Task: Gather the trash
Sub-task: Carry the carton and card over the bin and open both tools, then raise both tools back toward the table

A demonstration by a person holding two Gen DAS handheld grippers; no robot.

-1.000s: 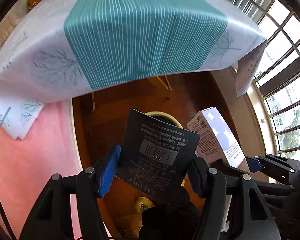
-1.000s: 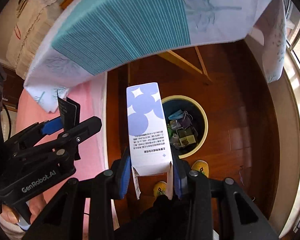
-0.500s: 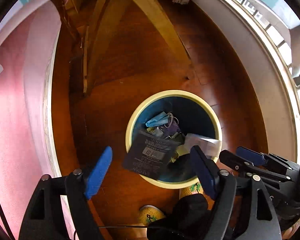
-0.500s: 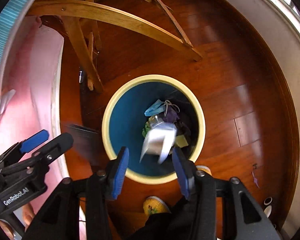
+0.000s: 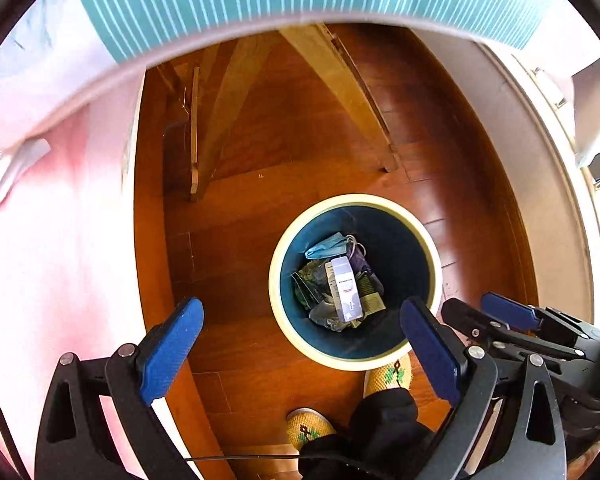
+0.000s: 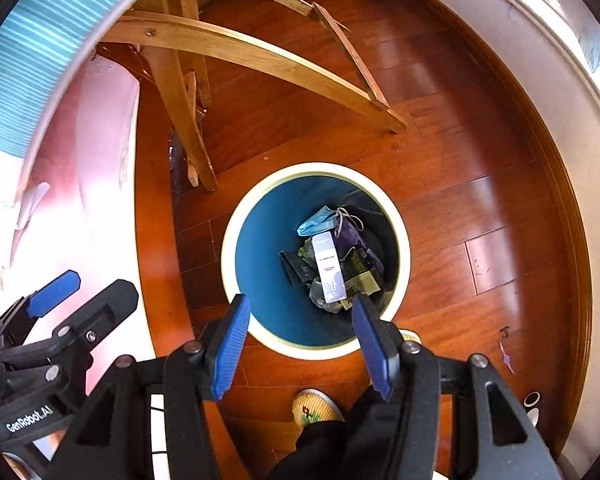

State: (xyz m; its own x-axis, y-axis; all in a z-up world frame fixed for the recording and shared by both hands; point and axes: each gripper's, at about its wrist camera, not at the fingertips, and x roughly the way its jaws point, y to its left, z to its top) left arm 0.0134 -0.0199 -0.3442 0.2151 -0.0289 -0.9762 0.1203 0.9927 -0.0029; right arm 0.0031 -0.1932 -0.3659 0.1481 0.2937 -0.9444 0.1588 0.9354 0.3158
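Both tools point down over the round bin [image 5: 434, 256] on the wooden floor [image 5: 260, 216]: the left tool [image 5: 300, 344] has its jaws spread wide and opening, nothing between them, and the right tool [image 6: 300, 324] is also apart and opening, holding nothing. The white carton [image 6: 329, 266] lies on top of the trash heap inside the bin, beside a dark flat packet [image 6: 294, 268] and below a blue face mask [image 6: 316, 220]. A person's yellow slippers [image 5: 386, 374] stand just beside the bin's near rim.

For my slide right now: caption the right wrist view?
Right gripper opening, empty, above the trash bin holding the white carton.
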